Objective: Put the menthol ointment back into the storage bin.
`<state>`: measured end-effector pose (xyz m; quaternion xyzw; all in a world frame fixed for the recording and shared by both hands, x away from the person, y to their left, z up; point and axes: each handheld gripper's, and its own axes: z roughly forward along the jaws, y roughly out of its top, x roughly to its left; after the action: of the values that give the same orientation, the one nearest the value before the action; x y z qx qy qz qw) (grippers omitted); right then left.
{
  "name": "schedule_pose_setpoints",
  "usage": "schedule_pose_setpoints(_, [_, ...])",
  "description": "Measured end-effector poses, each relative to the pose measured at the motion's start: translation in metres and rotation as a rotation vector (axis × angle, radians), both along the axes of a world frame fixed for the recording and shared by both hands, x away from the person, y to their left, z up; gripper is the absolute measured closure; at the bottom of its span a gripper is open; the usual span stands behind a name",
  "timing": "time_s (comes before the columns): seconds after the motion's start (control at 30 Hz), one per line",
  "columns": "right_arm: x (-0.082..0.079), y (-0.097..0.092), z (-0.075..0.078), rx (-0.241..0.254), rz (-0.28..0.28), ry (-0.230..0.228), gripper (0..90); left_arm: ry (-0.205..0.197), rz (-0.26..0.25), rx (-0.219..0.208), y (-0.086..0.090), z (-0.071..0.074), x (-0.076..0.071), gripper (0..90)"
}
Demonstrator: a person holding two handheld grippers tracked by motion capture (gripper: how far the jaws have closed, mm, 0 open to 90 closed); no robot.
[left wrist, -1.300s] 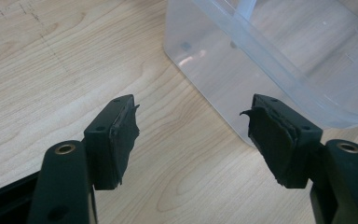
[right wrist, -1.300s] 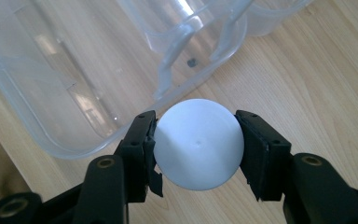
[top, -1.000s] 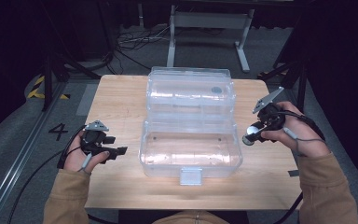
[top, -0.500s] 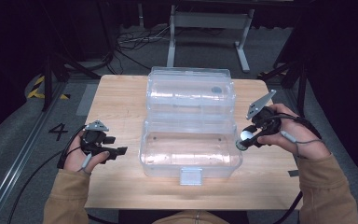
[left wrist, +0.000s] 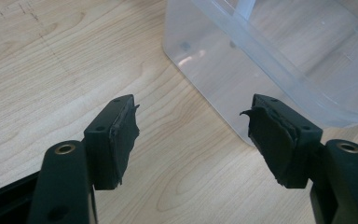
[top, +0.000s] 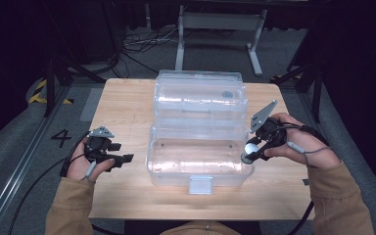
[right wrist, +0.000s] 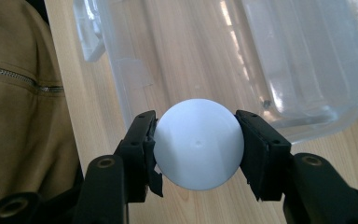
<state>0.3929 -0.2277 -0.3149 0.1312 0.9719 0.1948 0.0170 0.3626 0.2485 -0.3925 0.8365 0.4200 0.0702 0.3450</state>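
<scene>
The right gripper (top: pixel 248 155) has dropped lower and swung in toward the clear plastic box (top: pixel 200 132) over the last second — a moment back it was held higher, off the box's right side, and now the white ball (top: pixel 250 147) sits right at the rim of the near tray. From the right gripper view the jaws are clamped on the ball (right wrist: pixel 198 143), one pad against each side, with the open tray and its front latch (right wrist: pixel 87 32) spread out beyond it. That reads to me as the carry nearly finished: the ball looks ready to go over the wall and into the box, though it has not crossed yet.

The left gripper (top: pixel 122 158) has not budged — it rests on the wooden table (top: pixel 122 107) just left of the box, jaws spread wide with nothing between them, the box corner (left wrist: pixel 200 60) close ahead of them.
</scene>
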Motion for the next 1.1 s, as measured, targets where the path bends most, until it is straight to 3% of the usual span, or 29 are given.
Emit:
schedule_pose_setpoints(0.47, [0.002,0.011,-0.013,-0.033,0.055,0.006,50.6,0.003,0.003,-0.001,0.000,0.000,0.000,33.3])
schedule_pose_setpoints(1.1, [0.006,0.021,-0.041,-0.072,0.071,0.036,50.6,0.008,0.005,-0.005,0.001,-0.002,0.000,33.3])
